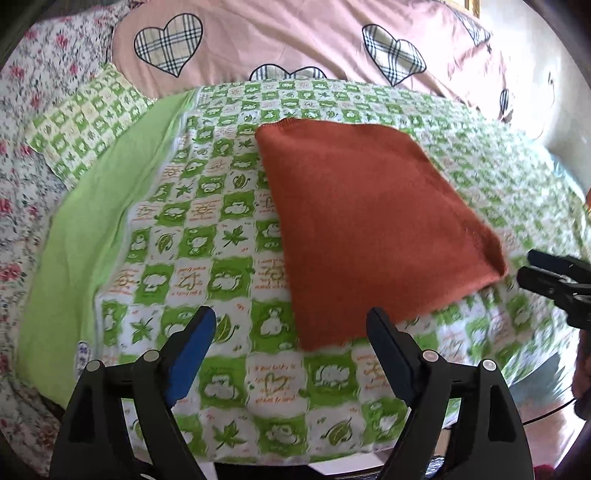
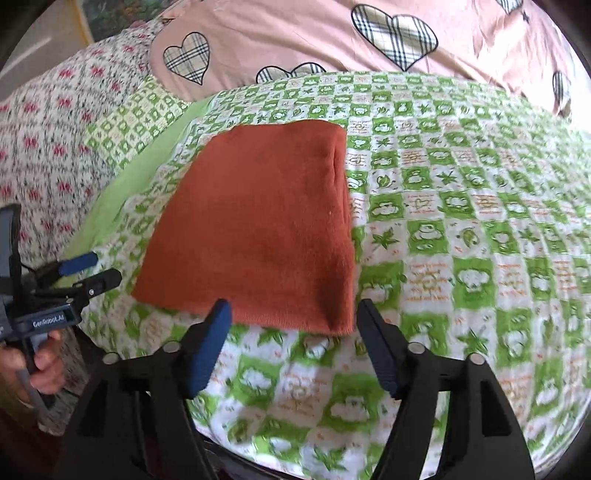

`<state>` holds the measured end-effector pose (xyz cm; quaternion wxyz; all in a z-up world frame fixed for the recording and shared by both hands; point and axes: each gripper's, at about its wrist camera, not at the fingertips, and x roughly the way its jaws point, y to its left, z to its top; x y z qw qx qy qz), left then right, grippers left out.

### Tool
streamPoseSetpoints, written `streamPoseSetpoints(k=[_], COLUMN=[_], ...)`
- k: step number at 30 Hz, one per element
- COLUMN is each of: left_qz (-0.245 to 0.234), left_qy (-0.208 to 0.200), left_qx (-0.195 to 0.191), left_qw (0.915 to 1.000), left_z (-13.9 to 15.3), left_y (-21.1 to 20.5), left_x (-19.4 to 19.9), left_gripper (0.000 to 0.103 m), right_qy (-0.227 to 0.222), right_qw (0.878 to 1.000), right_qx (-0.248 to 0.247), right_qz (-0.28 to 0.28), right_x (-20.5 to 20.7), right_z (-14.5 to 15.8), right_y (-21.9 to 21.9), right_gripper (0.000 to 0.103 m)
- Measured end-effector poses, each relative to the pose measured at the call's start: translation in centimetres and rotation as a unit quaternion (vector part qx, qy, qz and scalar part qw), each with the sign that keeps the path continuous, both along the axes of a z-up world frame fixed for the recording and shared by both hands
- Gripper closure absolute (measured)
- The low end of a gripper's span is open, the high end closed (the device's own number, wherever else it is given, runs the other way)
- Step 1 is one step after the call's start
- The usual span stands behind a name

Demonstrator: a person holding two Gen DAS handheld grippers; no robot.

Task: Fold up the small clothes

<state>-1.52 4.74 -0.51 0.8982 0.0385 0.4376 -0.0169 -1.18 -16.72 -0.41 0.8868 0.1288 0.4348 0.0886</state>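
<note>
A rust-orange knit garment (image 1: pixel 369 221) (image 2: pixel 258 229) lies folded into a flat rectangle on the green-and-white checked quilt (image 1: pixel 221 240) (image 2: pixel 461 221). My left gripper (image 1: pixel 290 317) stands open just in front of the garment's near left corner, with nothing between its fingers. My right gripper (image 2: pixel 293 308) is open too, its tips just short of the garment's near right edge and clear of the cloth. Each gripper shows in the other view: the right one (image 1: pixel 546 273) at the right edge, the left one (image 2: pixel 88 273) at the left, held by a hand (image 2: pixel 37 365).
A pink duvet with plaid hearts (image 1: pixel 295 37) (image 2: pixel 295 33) is bunched behind the quilt. A floral sheet (image 1: pixel 22 147) (image 2: pixel 44 147) and a small checked pillow (image 1: pixel 85 118) lie at the left. A plain green strip (image 1: pixel 92 240) borders the quilt. The bed's near edge runs just below the grippers.
</note>
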Motion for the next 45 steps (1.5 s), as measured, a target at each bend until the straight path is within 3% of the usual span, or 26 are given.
streamPoseSetpoints(k=[11, 13, 16, 21, 28, 45], left_qz=[-0.010, -0.009, -0.006, 0.011, 0.023, 0.020], left_qy=[0.006, 0.006, 0.000, -0.001, 0.007, -0.016], left_qx=[0.011, 0.004, -0.002, 0.029, 0.053, 0.039], left_qw=[0.9999, 0.9999, 1.0000, 0.9995, 0.9983, 0.9989], left_z=[-1.5, -1.4, -1.1, -1.1, -1.5, -0.7], left_y=[-0.2, -0.1, -0.1, -0.5, -0.8, -0.8], left_x=[-2.7, -2.3, -1.4, 0.6, 1.8, 4.8], left_gripper=[0.017, 0.016, 0.006, 0.005, 0.005, 0.004], right_qy=[-0.019, -0.015, -0.020, -0.032, -0.008, -0.012], right_qw=[0.999, 0.999, 0.999, 0.999, 1.000, 0.999], right_qx=[-0.021, -0.026, -0.025, -0.008, 0.004, -0.003], right_qz=[0.020, 0.023, 0.026, 0.028, 0.026, 0.045], right_x=[-2.6, -2.2, -1.5, -0.2, 1.7, 6.3], right_z=[-0.4, -0.7, -0.7, -0.4, -0.8, -0.3], right_y=[1.1, 1.6, 2.1, 2.5, 2.5, 2.9], right_gripper=[0.012, 0.012, 0.012, 0.012, 0.012, 0.010])
